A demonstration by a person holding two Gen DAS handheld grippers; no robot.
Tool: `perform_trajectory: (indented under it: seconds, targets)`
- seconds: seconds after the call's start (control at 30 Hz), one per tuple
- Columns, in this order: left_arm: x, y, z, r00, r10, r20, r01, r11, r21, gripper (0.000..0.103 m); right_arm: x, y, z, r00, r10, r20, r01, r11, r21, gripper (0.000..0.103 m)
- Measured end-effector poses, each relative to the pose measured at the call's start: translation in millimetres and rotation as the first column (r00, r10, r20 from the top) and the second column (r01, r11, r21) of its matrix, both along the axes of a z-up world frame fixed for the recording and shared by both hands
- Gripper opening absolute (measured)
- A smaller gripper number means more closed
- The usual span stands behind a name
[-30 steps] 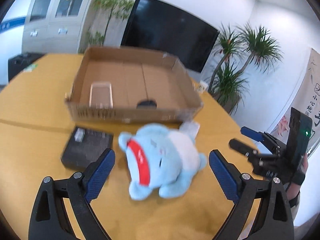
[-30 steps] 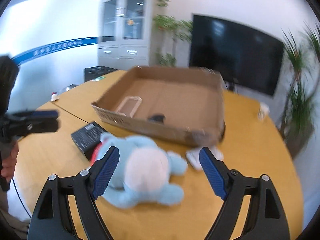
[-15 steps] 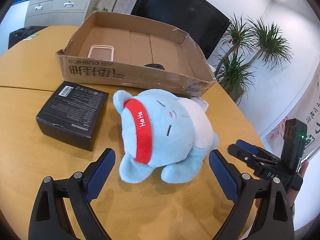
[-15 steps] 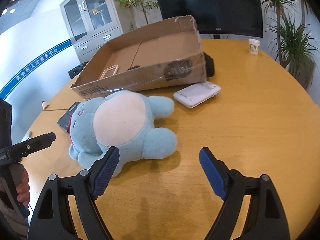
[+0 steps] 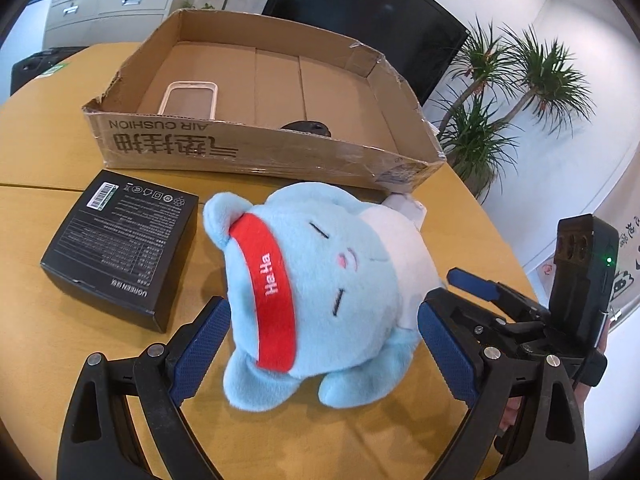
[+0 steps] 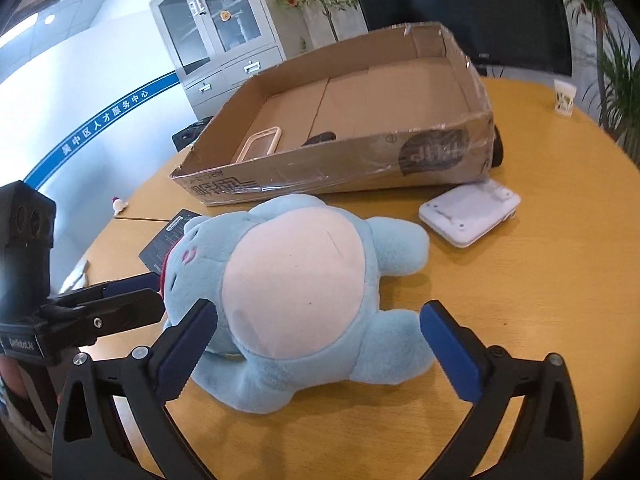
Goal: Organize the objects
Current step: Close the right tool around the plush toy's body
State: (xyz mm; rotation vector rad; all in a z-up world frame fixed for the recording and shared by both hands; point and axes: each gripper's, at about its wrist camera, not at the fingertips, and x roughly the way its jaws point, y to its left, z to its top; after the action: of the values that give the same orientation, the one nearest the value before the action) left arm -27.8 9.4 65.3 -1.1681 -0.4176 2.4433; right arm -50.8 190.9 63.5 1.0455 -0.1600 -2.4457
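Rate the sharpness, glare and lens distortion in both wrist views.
Left wrist view: sharp, the plush toy headband and the black box print legible; strong fisheye bends the cardboard box edges; soft shadows. Right wrist view: sharp; tape on the cardboard box glints; the background wall at left is overexposed; dark vignette at the corners in both.

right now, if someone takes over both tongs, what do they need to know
Left tongs: open, straddling the head of the blue plush toy, not gripping.
Right tongs: open, straddling its belly and legs from the other side.
The toy lies on its back on the table, just in front of the cardboard box.
Done: a phone case and a small dark item are in the box.
Left: the toy, the black box and the white device are on the table outside it.
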Motion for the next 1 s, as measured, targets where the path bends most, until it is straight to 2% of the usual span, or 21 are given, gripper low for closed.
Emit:
perform_trajectory:
  seconds: [0.27, 0.37, 0.43, 0.53, 0.7, 0.9, 1.0]
  targets:
    - [-16, 5, -12, 0.999, -0.003, 0.033, 0.003, 1.000, 0.000, 0.096, -13, -7, -6, 0.999, 0.026, 0.037, -0.026, 0.999, -0.023, 0.101]
    - [-20, 6, -14, 1.000, -0.002, 0.029, 0.002, 1.000, -0.003, 0.094, -16, -8, -5, 0.998, 0.041, 0.045, -0.039, 0.998, -0.045, 0.093]
    - [-24, 6, -15, 0.999, 0.006, 0.031, -0.005, 1.000, -0.020, 0.087, -16, -10, -4, 0.997, 0.058, 0.045, -0.056, 0.997, -0.053, 0.085]
    - [-24, 2, -15, 1.000, -0.001, 0.029, 0.002, 1.000, -0.010, 0.084, -15, -12, -2, 0.996, 0.081, 0.040, -0.079, 0.996, -0.033, 0.082]
    - [-29, 4, -17, 0.999, -0.010, 0.040, 0.011, 1.000, -0.014, 0.088, -16, -14, -3, 0.995, 0.086, 0.054, -0.085, 0.996, -0.028, 0.084]
    - [-28, 7, -19, 0.999, -0.041, 0.031, 0.042, 0.998, -0.037, 0.086, -14, -15, -9, 0.993, 0.089, 0.077, -0.087, 0.996, -0.023, 0.084]
    - [-25, 7, -20, 0.998, -0.059, 0.024, 0.060, 0.997, -0.046, 0.086, -9, -17, -9, 0.991, 0.110, 0.072, -0.111, 0.994, 0.010, 0.085]
